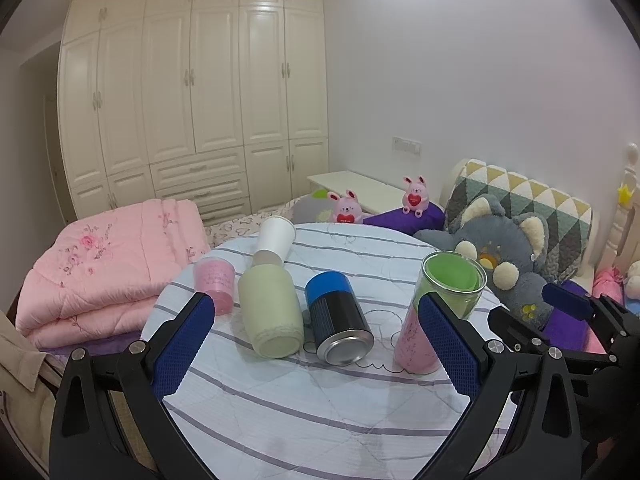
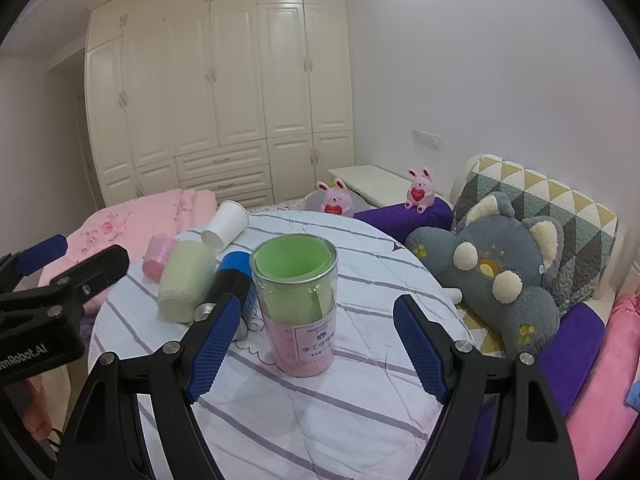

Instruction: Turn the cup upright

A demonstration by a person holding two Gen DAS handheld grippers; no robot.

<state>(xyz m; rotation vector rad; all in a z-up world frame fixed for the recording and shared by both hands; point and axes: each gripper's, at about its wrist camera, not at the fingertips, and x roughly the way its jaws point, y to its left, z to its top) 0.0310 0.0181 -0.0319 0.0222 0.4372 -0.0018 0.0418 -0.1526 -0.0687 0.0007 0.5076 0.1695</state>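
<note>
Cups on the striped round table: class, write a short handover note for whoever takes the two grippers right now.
Left gripper: jaws open, empty, facing the lying cups.
Right gripper: jaws open, empty, either side of the clear cup, not touching.
Upright: clear cup with green and pink liner, open end up, on the table.
Lying on their sides: pale green cup, blue and black can, white paper cup.
Small pink cup stands at the back; its orientation is unclear.
Left: stand the lying cups upright.
</note>
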